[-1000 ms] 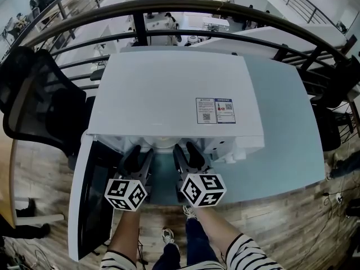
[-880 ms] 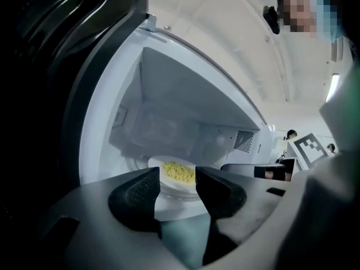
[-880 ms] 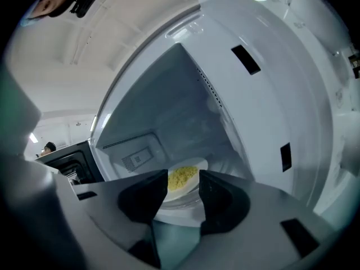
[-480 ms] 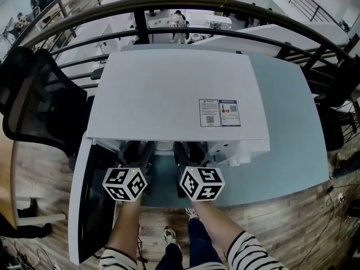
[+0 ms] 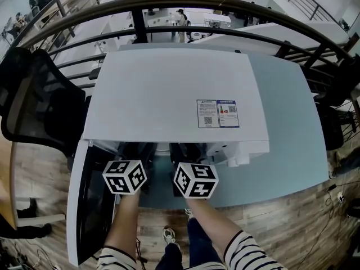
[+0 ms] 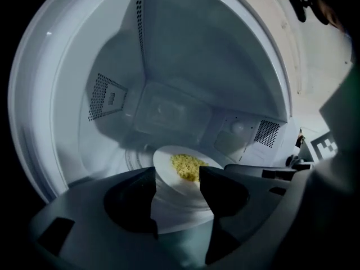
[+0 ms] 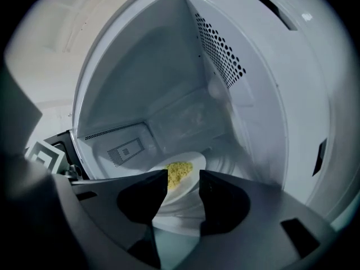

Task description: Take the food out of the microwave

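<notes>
Both claws deeper in white boxy microwave [image 5: 169, 94]; L gripper [image 6: 177, 172] just spread wider, R gripper [image 7: 184, 179] spread too, nothing pinched. Grip round white plate [image 6: 174, 191] by rim, both sides; lift level.

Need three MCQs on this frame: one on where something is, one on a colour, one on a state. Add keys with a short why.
1. Where is the plate relative to the microwave? A on top of it; B inside it; C beside it.
2. What colour is the food on the plate? A yellow; B red; C green.
3. The microwave's door is: A shut; B missing; C open.

Key:
1 B: both gripper views show the plate lying within the microwave's white walls.
2 A: a yellow heap lies on the white plate.
3 C: the head view shows the door swung out at the left.
</notes>
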